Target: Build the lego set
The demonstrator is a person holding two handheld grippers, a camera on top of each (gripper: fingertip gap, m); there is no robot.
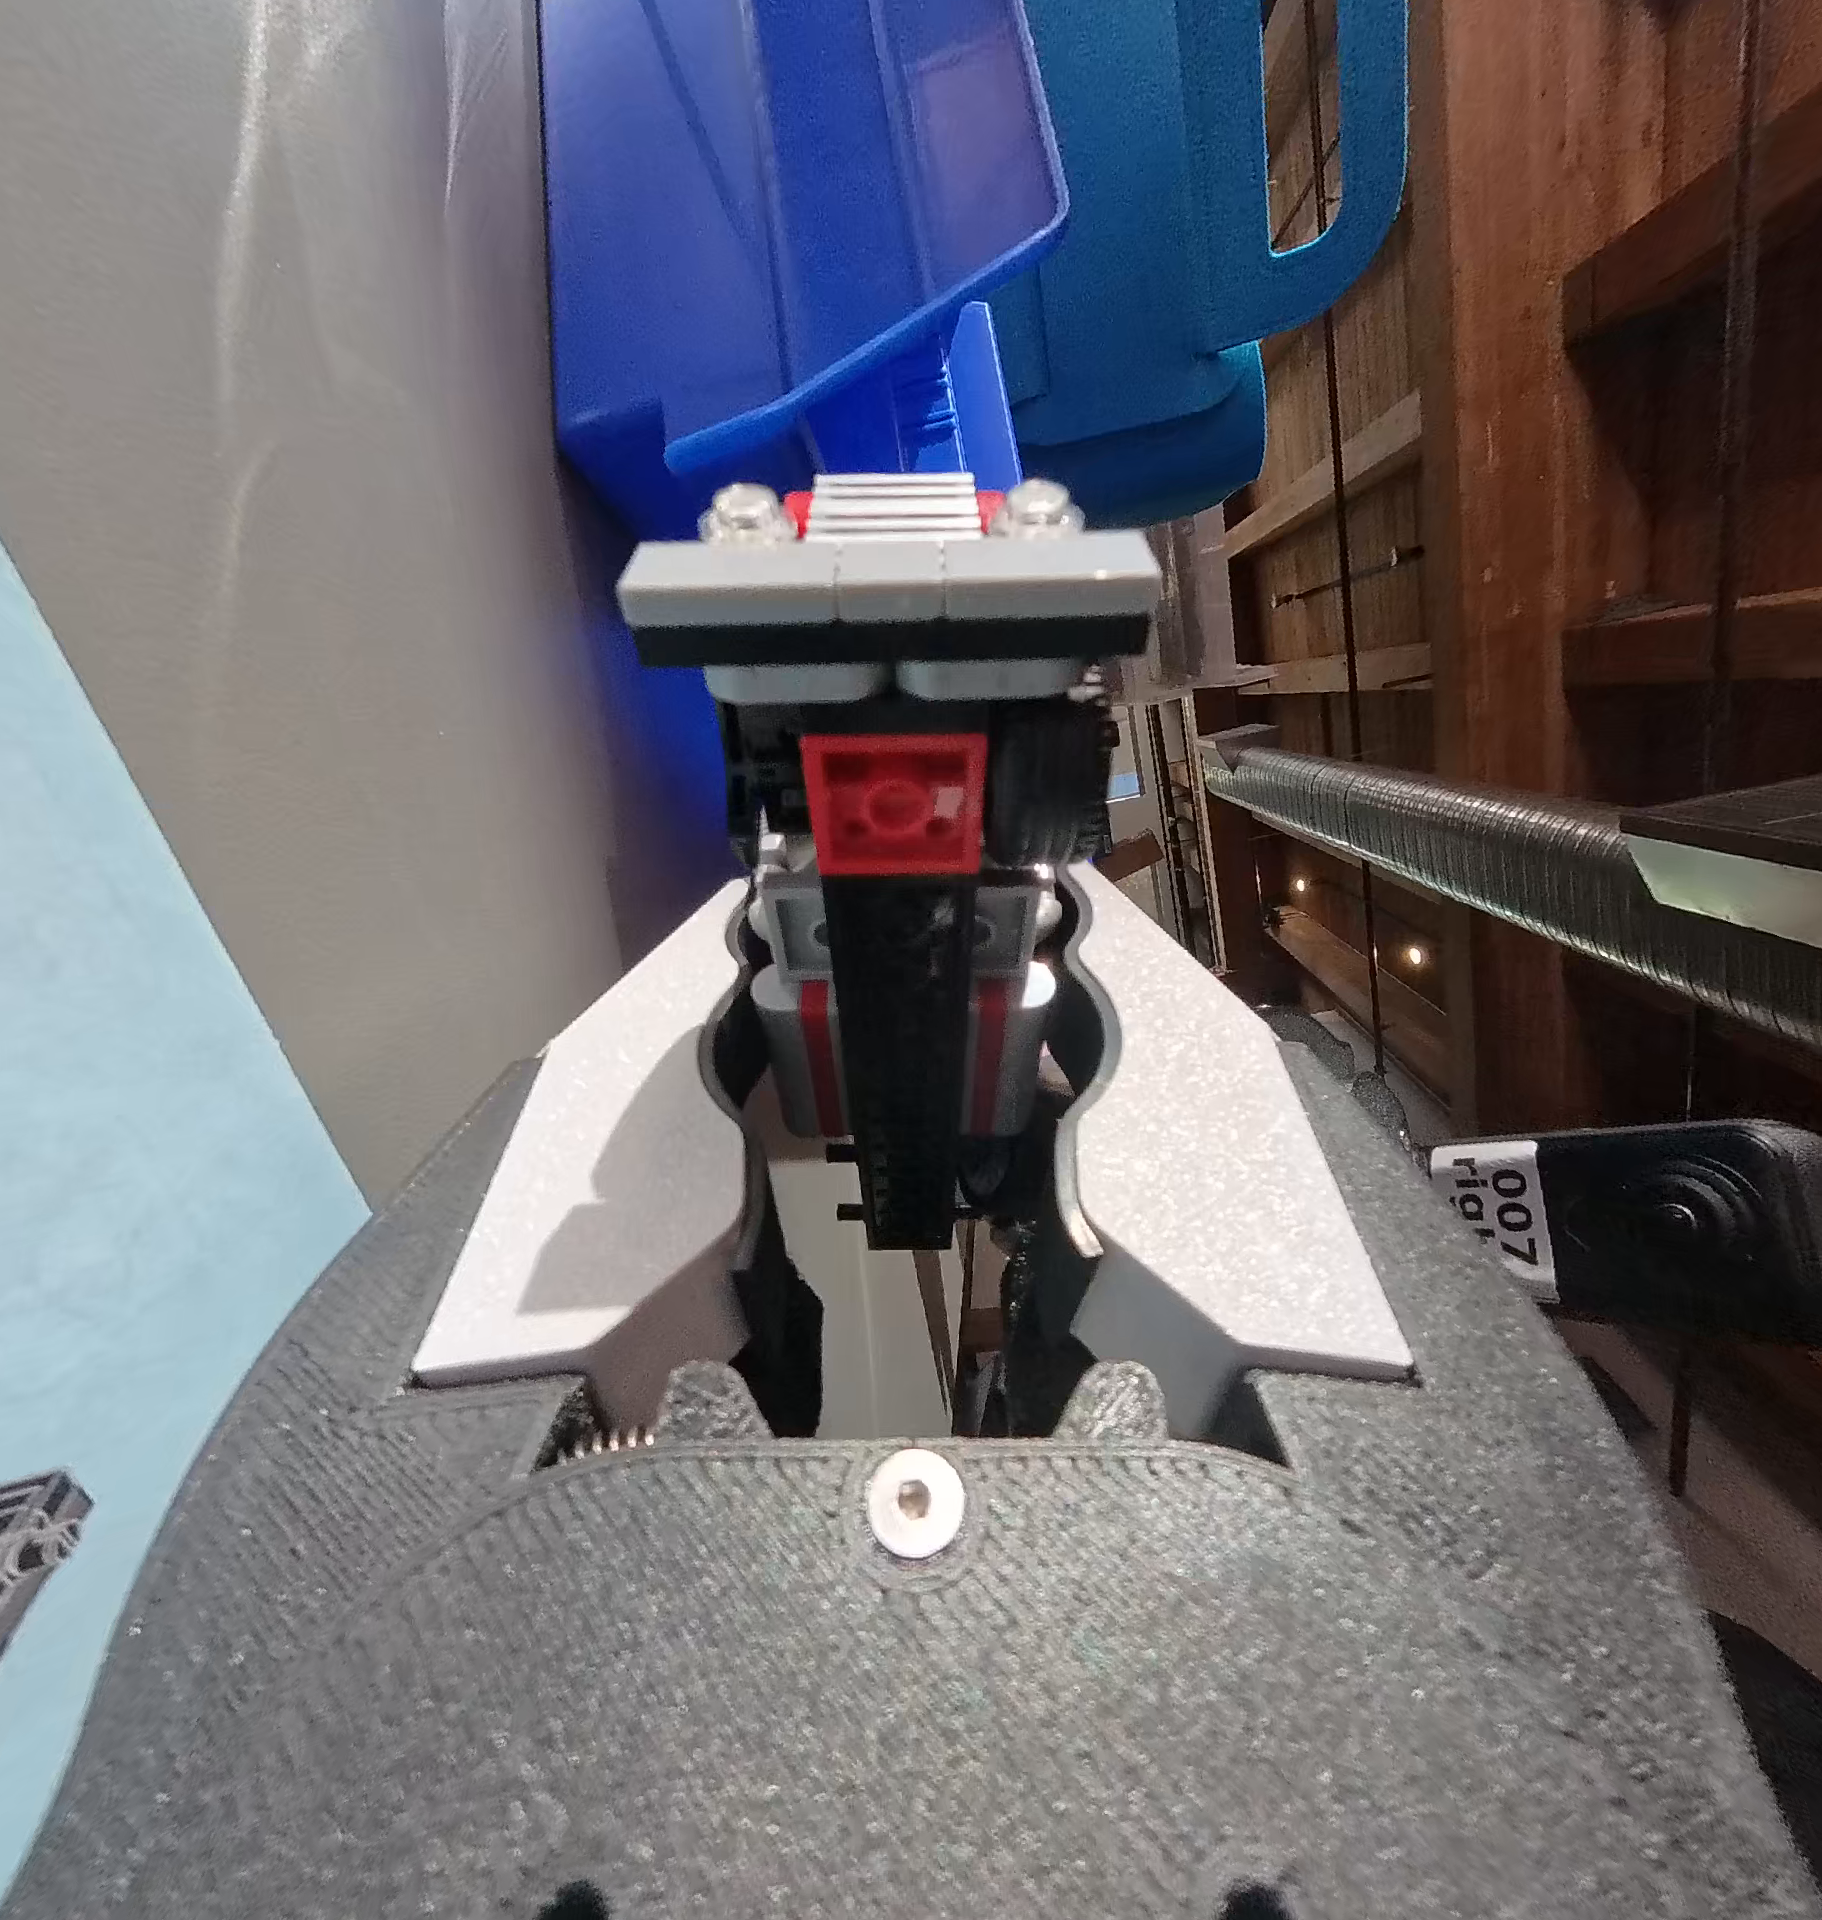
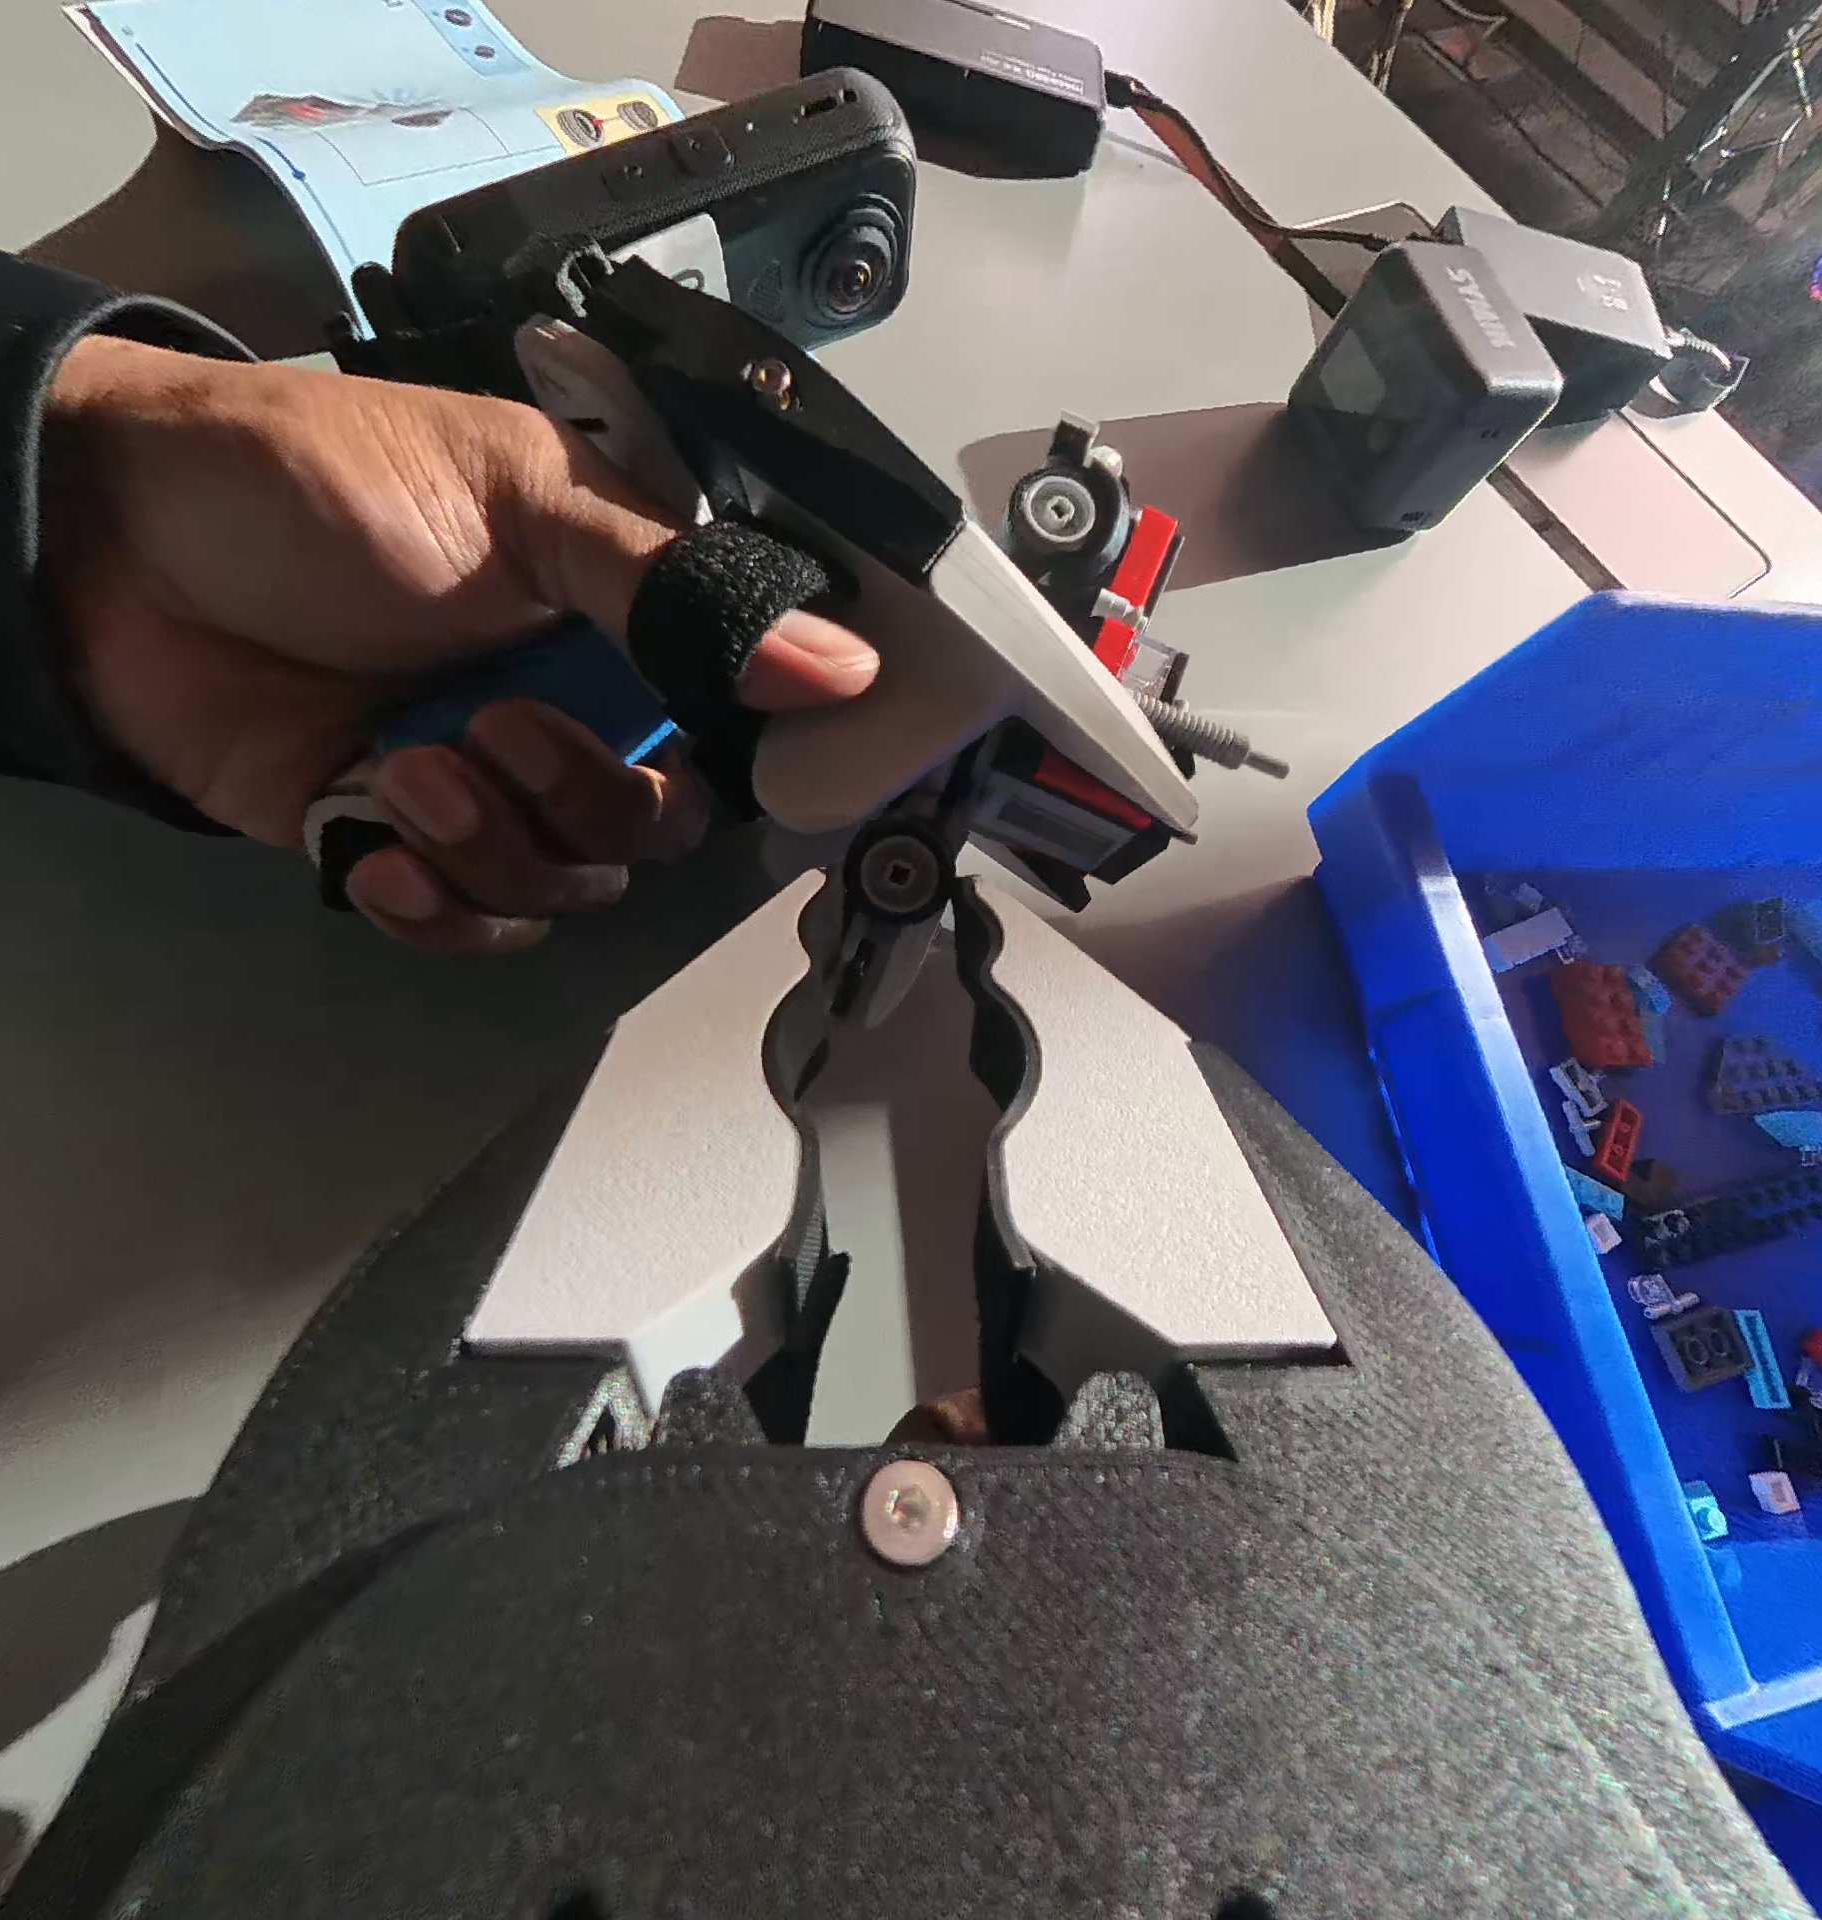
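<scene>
Left gripper (image 1: 902,935) clamped on red, grey and black lego vehicle (image 1: 891,665), right gripper (image 2: 891,935) jaws narrow around small black wheel (image 2: 899,864), blue plastic parts bin (image 2: 1572,1195) at 3 o'clock.

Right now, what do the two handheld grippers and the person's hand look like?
Both grippers have rough black printed bodies with a silver screw and flat pale grey fingers with wavy black inner edges: left gripper, right gripper. The left carries a black camera and a blue handle. The hand wears a dark sleeve and black finger straps.
</scene>
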